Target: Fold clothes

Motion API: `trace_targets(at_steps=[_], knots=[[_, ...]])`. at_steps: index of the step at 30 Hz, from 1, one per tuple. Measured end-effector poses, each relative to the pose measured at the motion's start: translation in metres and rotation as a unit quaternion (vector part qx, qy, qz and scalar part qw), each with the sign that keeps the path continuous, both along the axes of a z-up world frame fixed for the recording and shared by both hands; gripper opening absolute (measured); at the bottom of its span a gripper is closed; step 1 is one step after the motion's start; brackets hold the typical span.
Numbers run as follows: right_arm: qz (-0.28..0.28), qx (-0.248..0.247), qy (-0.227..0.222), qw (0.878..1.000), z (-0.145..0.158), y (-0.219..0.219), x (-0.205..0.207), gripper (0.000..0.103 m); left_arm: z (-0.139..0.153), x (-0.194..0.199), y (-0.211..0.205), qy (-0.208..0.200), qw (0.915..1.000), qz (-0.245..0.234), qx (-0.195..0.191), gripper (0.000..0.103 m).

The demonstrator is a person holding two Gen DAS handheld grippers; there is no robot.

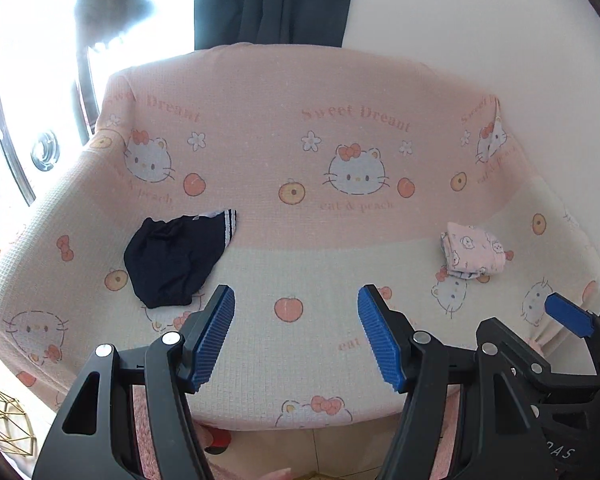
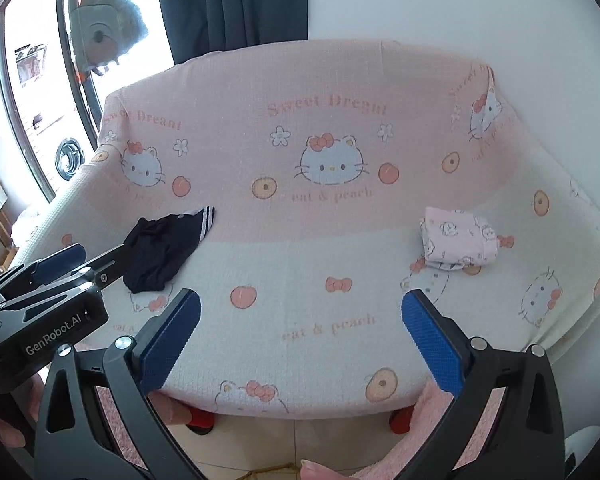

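- Both claws are released and empty: the left gripper (image 1: 296,334) has its blue pads spread wide with nothing between them, and the right gripper (image 2: 300,342) stands just as wide, also bare.
- Each claw hangs off the front edge of the sofa (image 1: 260,380), angled down toward the seat and touching no cloth.
- On the left part of the seat, near the line where the seat meets the backrest, lies a dark navy garment (image 1: 172,260); it is rumpled, with a white-striped band turned up at its far corner.
- On the right part of the seat, well apart from it, sits a pink printed garment (image 2: 458,238), which looks already folded into a small stack.
- Judged from how things lie, the navy piece is the one left to fold; the pink one seems done.
- Handling, as a judgement: the navy piece is thin, soft and light. It will droop and bunch when lifted and offers no stiffness to push against, so it must be laid flat first.
- Where to grip: the striped band at the far corner is the firmest part and the easiest to see; the nearer rounded hem, toward the front edge, is the second hold. One claw on each would let the cloth be stretched flat.
- Risk: the sofa's cat-and-peach cover (image 2: 340,280) is loose textured cloth too, so a low pinch could catch it along with the garment.
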State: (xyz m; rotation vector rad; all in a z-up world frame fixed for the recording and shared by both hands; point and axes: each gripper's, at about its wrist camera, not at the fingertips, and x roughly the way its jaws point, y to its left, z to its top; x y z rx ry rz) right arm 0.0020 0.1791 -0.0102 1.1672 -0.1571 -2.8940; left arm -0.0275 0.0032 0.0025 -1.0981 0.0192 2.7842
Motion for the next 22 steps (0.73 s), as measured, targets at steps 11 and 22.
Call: trace_targets(at_steps=[11,22], knots=[[-0.008,0.003,-0.037,0.999,-0.038,-0.003,0.007,0.102,-0.033,0.016,-0.013,-0.033,0.9991,0.018,0.016,0.066],[-0.004,0.010,-0.056,0.998,-0.049,-0.002,-0.009,0.102,-0.046,0.003,-0.022,-0.047,0.9981,0.024,0.031,0.066]])
